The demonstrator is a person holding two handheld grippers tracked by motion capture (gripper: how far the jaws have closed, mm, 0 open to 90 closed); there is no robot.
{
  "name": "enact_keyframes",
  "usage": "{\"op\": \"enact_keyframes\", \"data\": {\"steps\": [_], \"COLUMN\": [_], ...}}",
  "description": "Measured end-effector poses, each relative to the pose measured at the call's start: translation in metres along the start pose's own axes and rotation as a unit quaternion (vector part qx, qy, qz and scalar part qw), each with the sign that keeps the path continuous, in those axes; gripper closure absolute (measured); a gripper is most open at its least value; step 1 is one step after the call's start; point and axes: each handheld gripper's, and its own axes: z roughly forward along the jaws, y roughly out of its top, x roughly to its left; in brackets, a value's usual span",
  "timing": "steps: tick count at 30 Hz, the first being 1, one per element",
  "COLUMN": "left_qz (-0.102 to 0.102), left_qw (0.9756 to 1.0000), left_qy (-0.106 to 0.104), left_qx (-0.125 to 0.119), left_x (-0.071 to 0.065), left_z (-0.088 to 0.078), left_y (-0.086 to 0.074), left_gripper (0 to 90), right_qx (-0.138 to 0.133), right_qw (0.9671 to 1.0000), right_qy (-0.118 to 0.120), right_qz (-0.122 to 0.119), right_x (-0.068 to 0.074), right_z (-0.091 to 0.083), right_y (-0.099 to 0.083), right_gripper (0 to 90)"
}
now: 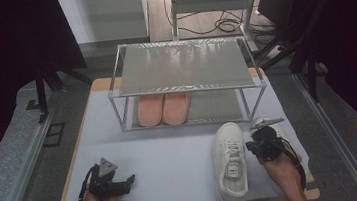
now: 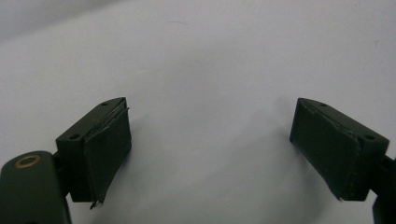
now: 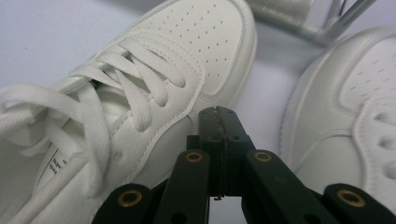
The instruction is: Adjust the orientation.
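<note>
Right tongs nudging between two white sneakers; left tongs idle.

Right gripper has its jaws pressed together, holding nothing, the tip against the side of the left-hand sneaker, in the gap between it and the second sneaker. Both shoes lie on the white table just in front of the metal rack, where pink slippers sit on the lower shelf. Best to spread the jaws before gripping the collar, I reckon; closed, they merely push. Right forearm reaches in from the near edge, gripper pointing toward the rack. Left gripper rests low over bare table, jaws wide apart, empty.
</note>
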Motion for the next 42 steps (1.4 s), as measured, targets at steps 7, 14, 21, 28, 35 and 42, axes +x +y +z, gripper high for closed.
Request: {"op": "enact_keyframes", "data": {"steps": [7,14,21,28,35,42], "left_qz": [0.0,0.0,0.0,0.0,0.0,0.0], "left_qw": [1.0,1.0,1.0,1.0,1.0,1.0], "left_qy": [0.0,0.0,0.0,0.0,0.0,0.0], "left_qx": [0.0,0.0,0.0,0.0,0.0,0.0], "left_x": [0.0,0.0,0.0,0.0,0.0,0.0], "left_z": [0.0,0.0,0.0,0.0,0.0,0.0], "left_y": [0.0,0.0,0.0,0.0,0.0,0.0], "left_gripper": [12.7,12.7,12.7,12.7,12.7,12.7], "right_qx": [0.021,0.012,0.008,0.006,0.003,0.009], "right_qw": [0.9996,0.9991,0.9983,0.9967,0.9922,0.9844], "right_qy": [0.011,0.038,0.057,0.075,0.1,0.135], "right_qz": [0.016,0.017,-0.007,-0.031,-0.074,-0.113], "right_x": [0.003,0.005,0.014,0.027,0.041,0.058], "right_z": [0.008,0.014,0.024,0.033,0.043,0.053], "right_y": [0.0,0.005,0.017,0.029,0.042,0.056], "right_gripper": [89.9,89.9,89.9,89.8,89.8,89.9]}}
